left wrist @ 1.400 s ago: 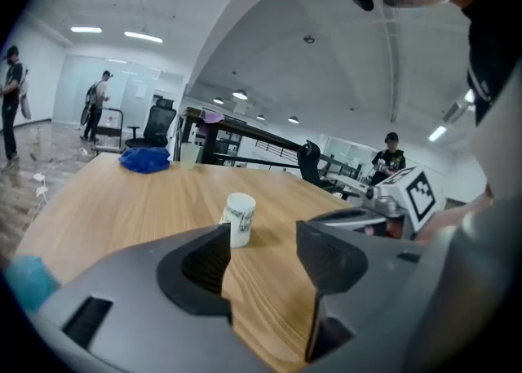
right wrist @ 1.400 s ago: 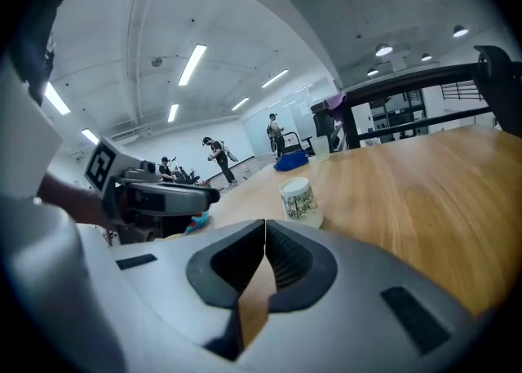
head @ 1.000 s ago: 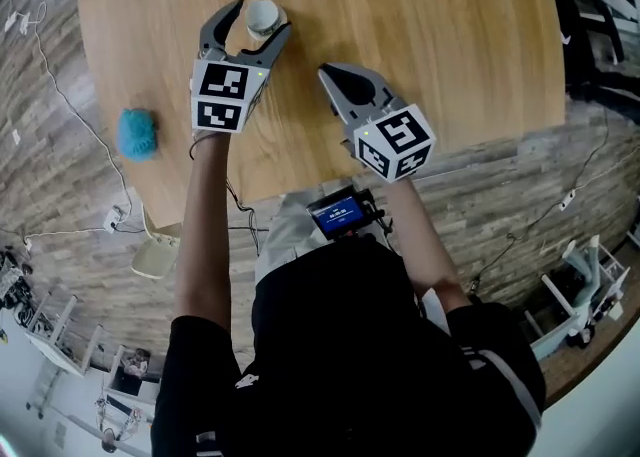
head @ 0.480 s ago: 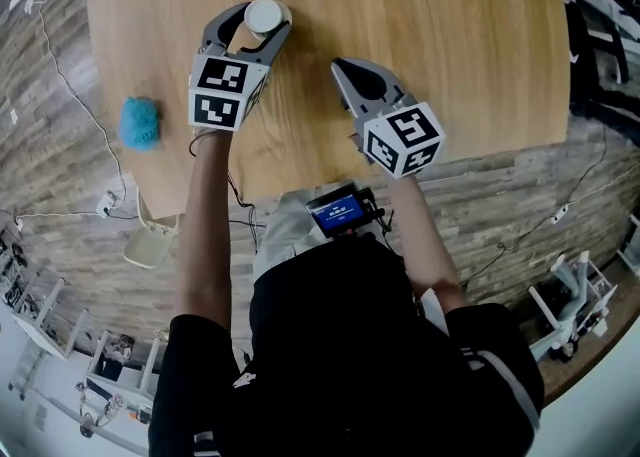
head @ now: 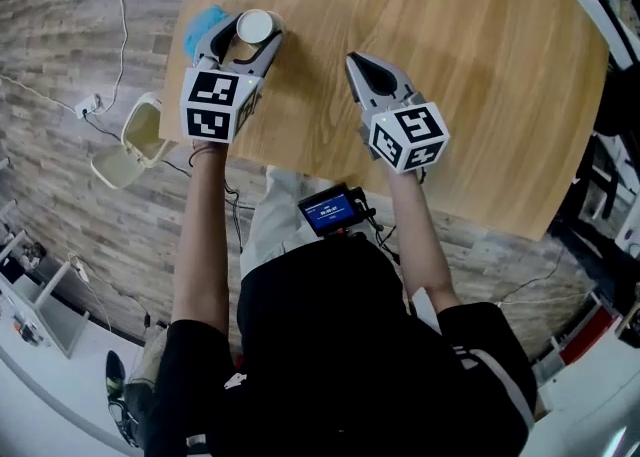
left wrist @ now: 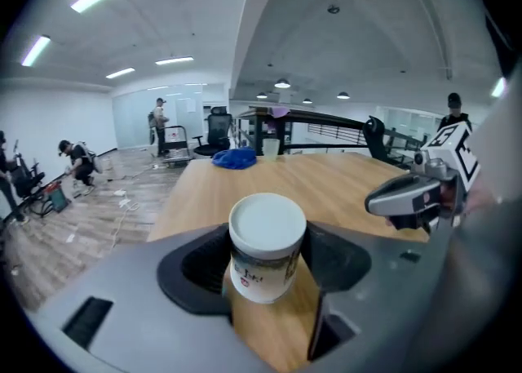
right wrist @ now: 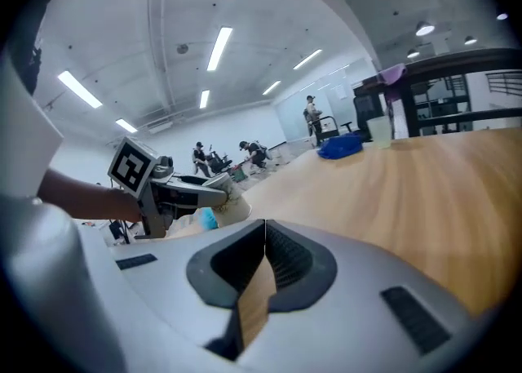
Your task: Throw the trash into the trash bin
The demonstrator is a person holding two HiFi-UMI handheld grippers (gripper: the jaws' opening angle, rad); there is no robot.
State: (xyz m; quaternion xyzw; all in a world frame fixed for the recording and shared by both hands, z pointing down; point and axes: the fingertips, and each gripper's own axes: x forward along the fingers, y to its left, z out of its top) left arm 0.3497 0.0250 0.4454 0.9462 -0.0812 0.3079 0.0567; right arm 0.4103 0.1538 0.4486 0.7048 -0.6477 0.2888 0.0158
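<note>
At table [head: 450,65] corner | left tool [head: 250,25] grips lidded cup [left wrist: 265,241] | right tool [head: 358,63] closed | bin [head: 112,170] on floor

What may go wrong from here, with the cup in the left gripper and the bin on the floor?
The left gripper holds the paper cup only by its sides, so it might slip. The trash bin stands on the floor beside the table, so a drop from this height might miss it.
</note>
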